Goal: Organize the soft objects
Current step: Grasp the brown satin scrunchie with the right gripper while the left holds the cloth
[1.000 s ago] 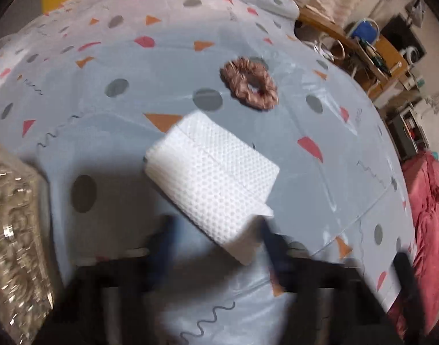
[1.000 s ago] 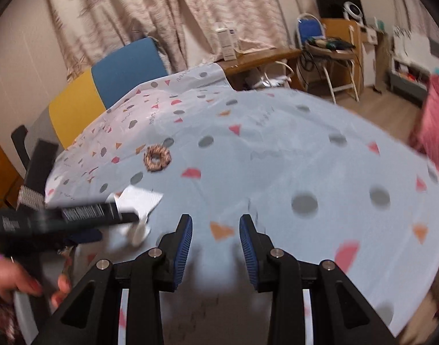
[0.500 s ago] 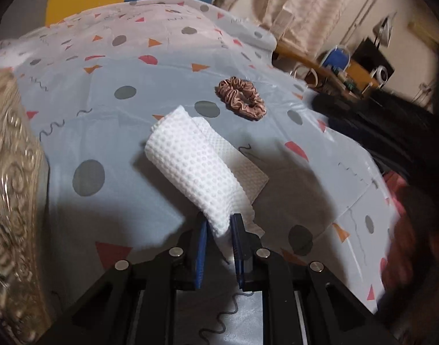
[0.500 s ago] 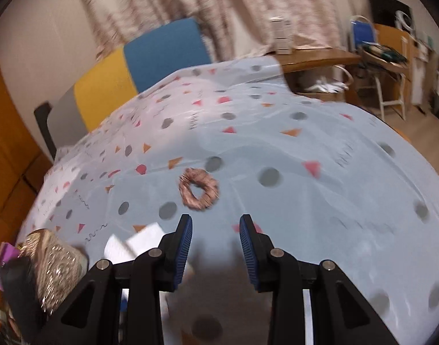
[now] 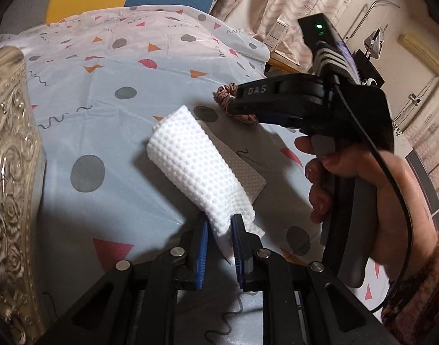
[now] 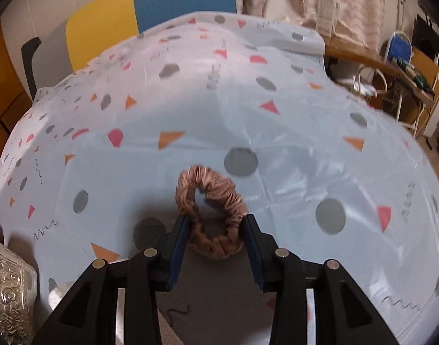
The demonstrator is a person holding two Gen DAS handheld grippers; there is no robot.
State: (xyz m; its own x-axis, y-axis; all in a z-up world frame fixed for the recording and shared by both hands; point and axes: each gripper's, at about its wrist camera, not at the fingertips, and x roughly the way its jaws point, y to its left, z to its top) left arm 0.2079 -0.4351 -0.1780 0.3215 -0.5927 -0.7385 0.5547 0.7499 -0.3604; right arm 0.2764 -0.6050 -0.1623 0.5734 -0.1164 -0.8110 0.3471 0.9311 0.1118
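My left gripper (image 5: pixel 220 224) is shut on the near edge of a white dimpled cloth (image 5: pixel 196 166), which curls up off the patterned tablecloth (image 5: pixel 110 92). A brown scrunchie (image 6: pixel 210 207) lies on the cloth-covered table, and its near half sits between the fingers of my right gripper (image 6: pixel 216 224), which is open around it. In the left wrist view the right gripper (image 5: pixel 236 103) reaches in from the right and hides most of the scrunchie (image 5: pixel 226 93).
An ornate silver box (image 5: pixel 9 172) stands at the left edge of the table and also shows in the right wrist view (image 6: pixel 9 287). A yellow and blue chair (image 6: pixel 150 8) stands behind the table. A wooden desk (image 6: pixel 391 69) and curtains are at the far right.
My left gripper closed on the white cloth and lifted its edge. My right gripper swung left across the table to the scrunchie, which now sits between its open fingers.
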